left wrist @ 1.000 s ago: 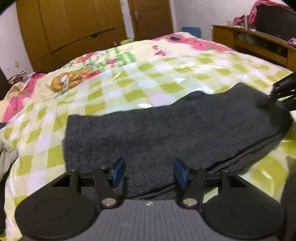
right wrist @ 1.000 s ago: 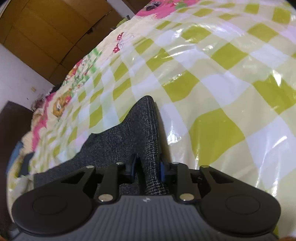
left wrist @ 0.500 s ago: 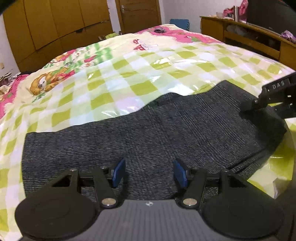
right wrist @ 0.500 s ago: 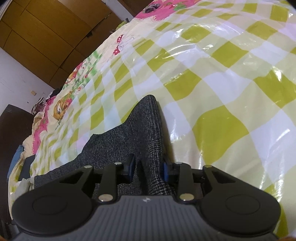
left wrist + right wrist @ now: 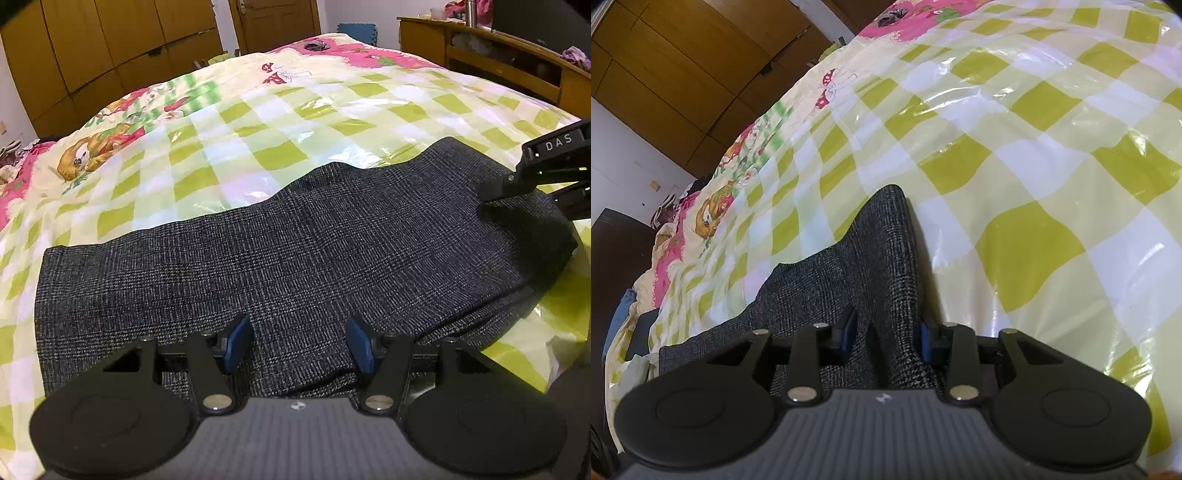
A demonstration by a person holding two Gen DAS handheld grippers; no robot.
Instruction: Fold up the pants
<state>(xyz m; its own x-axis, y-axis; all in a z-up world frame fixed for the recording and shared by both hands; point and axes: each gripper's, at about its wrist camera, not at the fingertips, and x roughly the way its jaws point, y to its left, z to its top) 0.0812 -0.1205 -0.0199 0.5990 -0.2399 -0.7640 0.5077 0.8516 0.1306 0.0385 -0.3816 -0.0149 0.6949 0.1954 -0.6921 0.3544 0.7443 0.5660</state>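
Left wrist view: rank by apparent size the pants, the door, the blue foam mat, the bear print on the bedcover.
1. pants, largest by far
2. door, cut off at the top
3. bear print
4. blue foam mat
The far door and mat look smaller than they are.

Pants [image 5: 303,251] coarse woven cloth, matt; bedcover [image 5: 280,107] glossy plastic; wardrobe [image 5: 110,48] wood
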